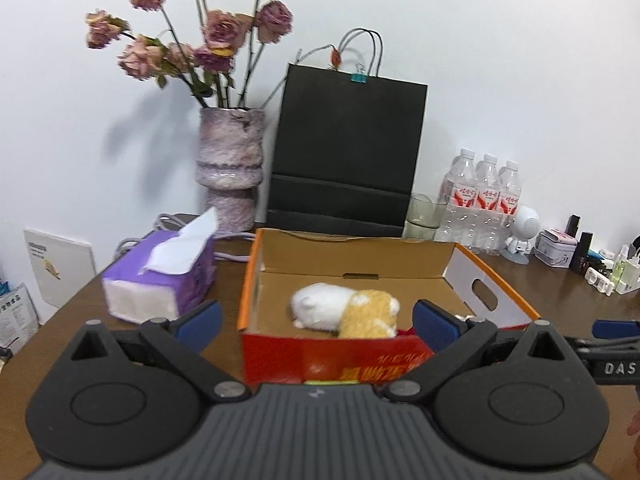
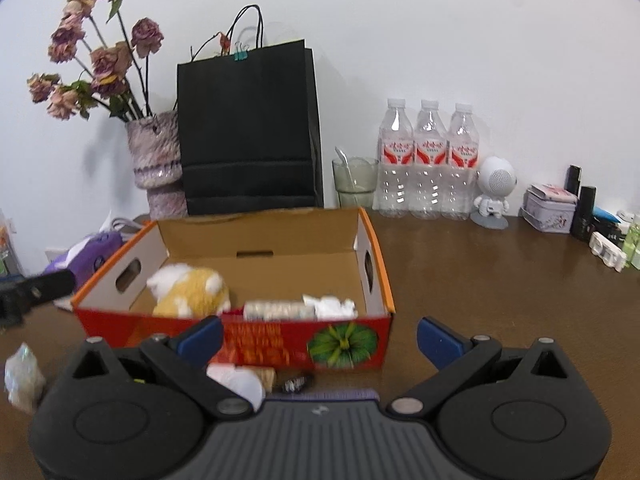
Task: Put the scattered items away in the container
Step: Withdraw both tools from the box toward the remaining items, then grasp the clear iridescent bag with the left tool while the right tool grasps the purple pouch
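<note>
A: Right wrist view, contents of cardboard box (image 2: 372, 264)?
B: Plush toy (image 2: 192, 292), wrapped packets. Loose items on surface (image 2: 500, 272) before it.
A: Hand-held grippers?
B: Left (image 1: 316, 322), right (image 2: 320, 338): both spread wide, empty.

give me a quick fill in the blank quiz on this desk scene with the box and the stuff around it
1. The plush toy lies inside the cardboard ____.
2. Behind the box, a ____ paper bag stands against the wall.
3. The number of water bottles standing in a row is ____.
4. The left gripper and the right gripper both have their jaws ____.

Missing words: box; black; three; open
</note>
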`<act>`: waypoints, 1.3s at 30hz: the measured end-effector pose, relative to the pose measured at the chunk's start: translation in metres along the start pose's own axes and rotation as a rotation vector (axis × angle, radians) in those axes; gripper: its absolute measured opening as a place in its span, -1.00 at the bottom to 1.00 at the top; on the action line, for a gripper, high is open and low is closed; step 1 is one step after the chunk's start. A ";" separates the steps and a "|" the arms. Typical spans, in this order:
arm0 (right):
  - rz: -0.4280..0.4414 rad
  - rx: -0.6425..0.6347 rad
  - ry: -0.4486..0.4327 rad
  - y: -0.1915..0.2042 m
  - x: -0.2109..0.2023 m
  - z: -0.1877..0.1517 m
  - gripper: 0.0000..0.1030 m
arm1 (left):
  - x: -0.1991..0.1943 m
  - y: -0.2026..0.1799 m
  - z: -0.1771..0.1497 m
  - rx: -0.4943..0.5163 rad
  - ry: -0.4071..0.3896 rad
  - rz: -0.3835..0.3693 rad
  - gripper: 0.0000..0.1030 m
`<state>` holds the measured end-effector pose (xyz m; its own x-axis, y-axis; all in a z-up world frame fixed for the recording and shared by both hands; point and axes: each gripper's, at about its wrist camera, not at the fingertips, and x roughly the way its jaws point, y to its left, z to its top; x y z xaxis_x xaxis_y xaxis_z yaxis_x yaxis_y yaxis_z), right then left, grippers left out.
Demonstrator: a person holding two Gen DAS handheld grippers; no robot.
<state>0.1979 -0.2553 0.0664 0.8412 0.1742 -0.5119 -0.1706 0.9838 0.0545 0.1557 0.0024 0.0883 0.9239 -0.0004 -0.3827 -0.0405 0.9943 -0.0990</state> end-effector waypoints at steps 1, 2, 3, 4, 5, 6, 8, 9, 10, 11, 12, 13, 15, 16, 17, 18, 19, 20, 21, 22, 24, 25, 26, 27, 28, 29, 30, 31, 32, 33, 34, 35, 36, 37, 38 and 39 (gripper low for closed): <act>-0.005 -0.005 0.004 0.000 -0.003 -0.004 1.00 | -0.005 0.003 -0.002 0.002 -0.002 0.000 1.00; -0.009 -0.010 0.009 -0.001 -0.007 -0.008 1.00 | -0.010 0.006 -0.004 0.003 -0.003 0.002 1.00; -0.014 -0.014 0.014 -0.002 -0.010 -0.013 1.00 | -0.014 0.010 -0.005 0.002 -0.003 0.006 1.00; -0.019 -0.017 0.019 -0.003 -0.014 -0.017 1.00 | -0.019 0.013 -0.007 0.003 -0.003 0.009 1.00; -0.025 -0.018 0.023 -0.005 -0.017 -0.021 1.00 | -0.023 0.017 -0.008 0.005 -0.004 0.013 1.00; -0.031 -0.017 0.028 -0.007 -0.020 -0.026 1.00 | -0.027 0.021 -0.009 0.007 -0.006 0.020 1.00; -0.039 -0.014 0.040 -0.010 -0.025 -0.035 1.00 | -0.034 0.029 -0.012 0.010 -0.009 0.033 1.00; -0.039 -0.012 0.048 -0.011 -0.027 -0.040 1.00 | -0.038 0.033 -0.014 0.010 -0.008 0.039 1.00; -0.039 -0.012 0.056 -0.012 -0.028 -0.044 1.00 | -0.040 0.038 -0.016 0.009 -0.004 0.047 1.00; -0.038 -0.014 0.065 -0.013 -0.029 -0.049 1.00 | -0.043 0.042 -0.019 0.007 0.002 0.053 1.00; -0.038 -0.017 0.074 -0.013 -0.030 -0.054 1.00 | -0.045 0.047 -0.022 0.006 0.009 0.057 1.00; -0.037 -0.020 0.083 -0.013 -0.029 -0.058 1.00 | -0.046 0.051 -0.024 0.004 0.017 0.063 1.00; -0.036 -0.025 0.104 -0.011 -0.027 -0.068 1.00 | -0.047 0.061 -0.030 0.001 0.034 0.081 1.00; -0.035 -0.025 0.115 -0.011 -0.025 -0.073 1.00 | -0.047 0.066 -0.034 0.000 0.045 0.091 1.00; -0.034 -0.023 0.126 -0.010 -0.023 -0.077 1.00 | -0.046 0.071 -0.038 -0.003 0.058 0.099 1.00; -0.032 -0.020 0.138 -0.010 -0.021 -0.081 1.00 | -0.044 0.076 -0.041 -0.006 0.075 0.105 1.00; -0.029 -0.016 0.150 -0.009 -0.017 -0.084 1.00 | -0.041 0.080 -0.046 -0.011 0.093 0.113 1.00; -0.026 -0.012 0.161 -0.009 -0.014 -0.087 1.00 | -0.039 0.084 -0.050 -0.014 0.108 0.120 1.00; -0.025 -0.008 0.171 -0.008 -0.011 -0.088 1.00 | -0.036 0.087 -0.053 -0.014 0.120 0.126 1.00; -0.024 -0.006 0.177 -0.007 -0.008 -0.089 1.00 | -0.032 0.089 -0.057 -0.014 0.132 0.132 1.00; -0.018 -0.004 0.183 -0.005 -0.004 -0.089 1.00 | -0.023 0.092 -0.061 -0.012 0.156 0.139 1.00; -0.016 -0.006 0.185 -0.004 -0.002 -0.088 1.00 | -0.018 0.092 -0.063 -0.008 0.167 0.138 1.00; -0.018 -0.008 0.185 -0.003 0.001 -0.087 1.00 | -0.014 0.091 -0.064 -0.002 0.177 0.136 1.00; -0.021 -0.011 0.186 -0.002 0.003 -0.086 1.00 | -0.009 0.090 -0.065 0.005 0.186 0.136 1.00; -0.025 -0.012 0.190 -0.002 0.007 -0.085 1.00 | -0.004 0.090 -0.066 0.010 0.194 0.138 1.00; -0.028 -0.010 0.195 -0.002 0.010 -0.084 1.00 | 0.000 0.089 -0.067 0.013 0.201 0.139 1.00; -0.026 -0.006 0.203 -0.003 0.013 -0.084 1.00 | 0.005 0.090 -0.068 0.013 0.208 0.139 1.00; -0.023 0.000 0.212 -0.004 0.017 -0.084 1.00 | 0.010 0.090 -0.068 0.012 0.216 0.139 1.00; -0.026 -0.001 0.212 -0.004 0.020 -0.084 1.00 | 0.014 0.090 -0.069 0.011 0.225 0.145 1.00; -0.033 -0.009 0.209 -0.003 0.022 -0.085 1.00 | 0.018 0.090 -0.070 0.010 0.236 0.153 1.00; -0.040 -0.013 0.205 -0.002 0.024 -0.085 1.00 | 0.022 0.091 -0.071 0.007 0.245 0.154 1.00; -0.043 -0.012 0.200 -0.002 0.026 -0.085 1.00 | 0.025 0.093 -0.073 -0.002 0.252 0.148 1.00; -0.045 -0.011 0.196 -0.002 0.027 -0.085 1.00 | 0.028 0.095 -0.074 -0.016 0.258 0.141 1.00; -0.046 -0.011 0.193 -0.003 0.027 -0.085 1.00 | 0.030 0.097 -0.074 -0.034 0.264 0.134 1.00; -0.046 -0.012 0.188 -0.003 0.027 -0.085 1.00 | 0.031 0.100 -0.075 -0.054 0.268 0.124 1.00; -0.045 -0.013 0.185 -0.003 0.027 -0.086 1.00 | 0.032 0.102 -0.075 -0.071 0.270 0.115 1.00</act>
<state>0.1773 -0.2571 -0.0215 0.7400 0.1180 -0.6622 -0.1424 0.9897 0.0172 0.1527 0.0962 -0.0030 0.7775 0.0742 -0.6245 -0.1748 0.9794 -0.1013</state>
